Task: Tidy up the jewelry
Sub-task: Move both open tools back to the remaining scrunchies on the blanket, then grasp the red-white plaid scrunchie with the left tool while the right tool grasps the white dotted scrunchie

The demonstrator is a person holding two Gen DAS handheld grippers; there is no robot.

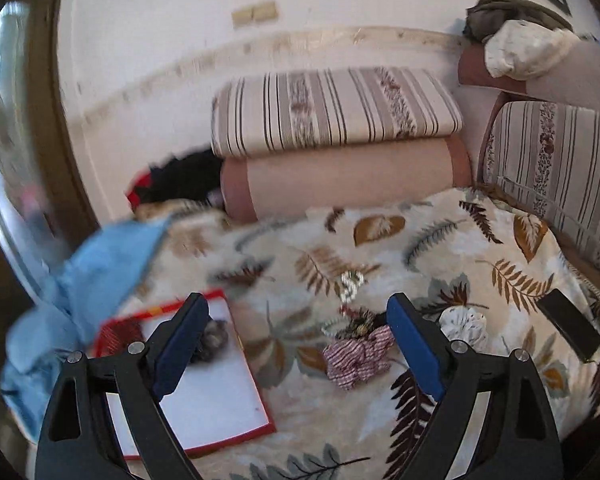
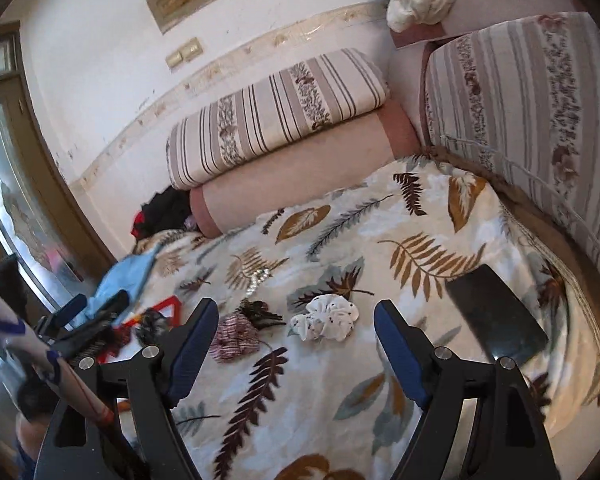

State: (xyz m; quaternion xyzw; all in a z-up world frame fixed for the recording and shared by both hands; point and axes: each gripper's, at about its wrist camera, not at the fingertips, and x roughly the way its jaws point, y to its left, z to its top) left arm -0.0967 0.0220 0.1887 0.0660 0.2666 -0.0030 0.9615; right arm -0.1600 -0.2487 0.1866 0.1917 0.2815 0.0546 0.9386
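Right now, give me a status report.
Both hand-held grippers open, empty. Red-rimmed white tray holds grey scrunchie. Striped scrunchie, white dotted scrunchie loose on blanket.

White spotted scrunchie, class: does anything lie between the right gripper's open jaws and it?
Nothing visible does. The white spotted scrunchie lies ahead of the right gripper, with only bare leaf-print blanket between. The striped pink scrunchie lies off to the left, and the black phone to the right.

Scrunchies [image 2: 326, 317] loose beside red-rimmed box [image 1: 204, 392].
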